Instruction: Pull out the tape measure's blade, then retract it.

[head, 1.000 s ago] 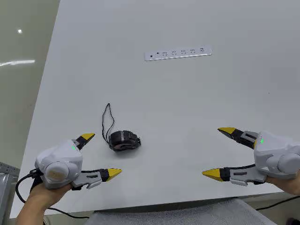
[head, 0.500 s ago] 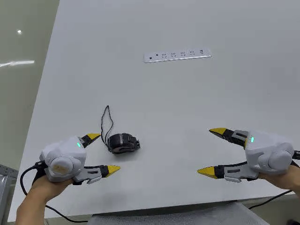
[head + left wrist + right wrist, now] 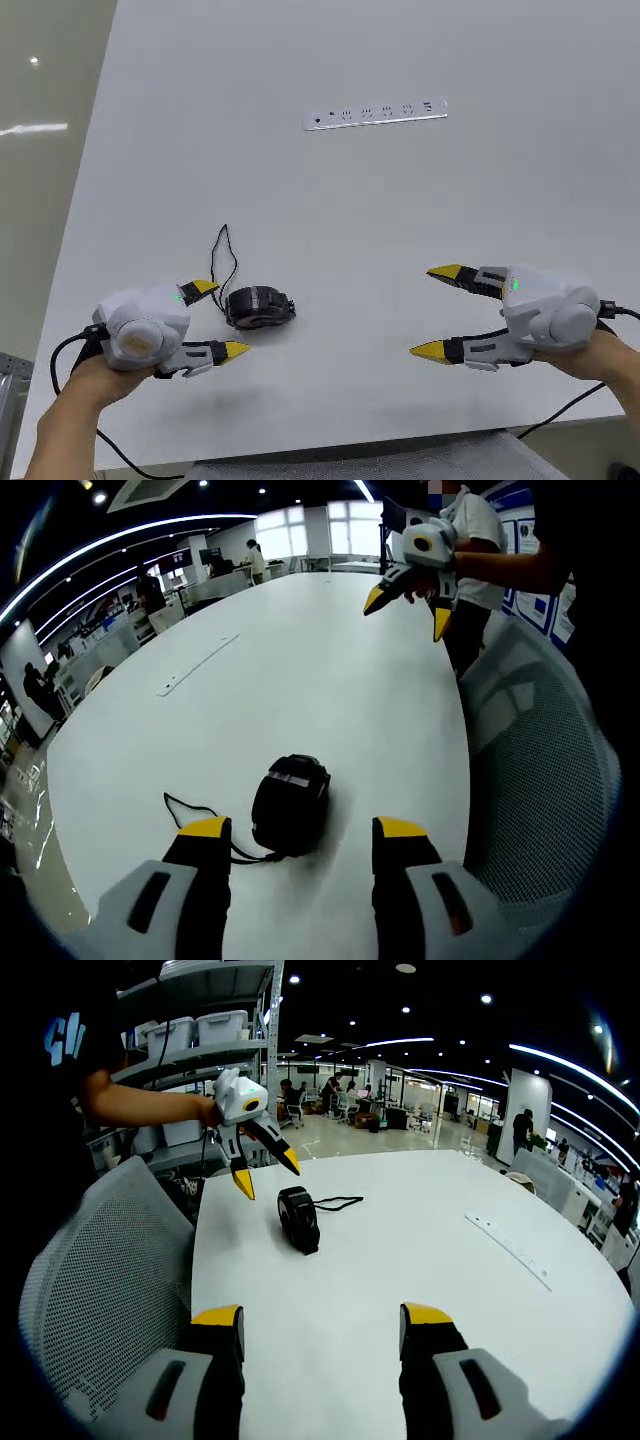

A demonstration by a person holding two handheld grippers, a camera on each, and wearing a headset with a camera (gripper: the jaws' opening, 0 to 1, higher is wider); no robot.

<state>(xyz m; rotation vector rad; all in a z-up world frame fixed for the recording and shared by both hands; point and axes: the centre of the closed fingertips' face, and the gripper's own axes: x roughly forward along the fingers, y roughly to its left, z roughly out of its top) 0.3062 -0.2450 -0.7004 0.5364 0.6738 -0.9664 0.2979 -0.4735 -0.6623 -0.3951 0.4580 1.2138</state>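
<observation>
Nearest the person, both tools hover low over the white table (image 3: 350, 220); the left gripper (image 3: 222, 317) has its jaws spread wide with nothing between them; the black tape measure (image 3: 258, 306) sits on the table just ahead of its yellow tips, in line with the gap, untouched; the thin black cord (image 3: 225, 260) loops away beyond the case; the right gripper (image 3: 434, 310), well off to the left one's right, is equally wide and empty; far ahead of both lies a white power strip (image 3: 375, 113).
</observation>
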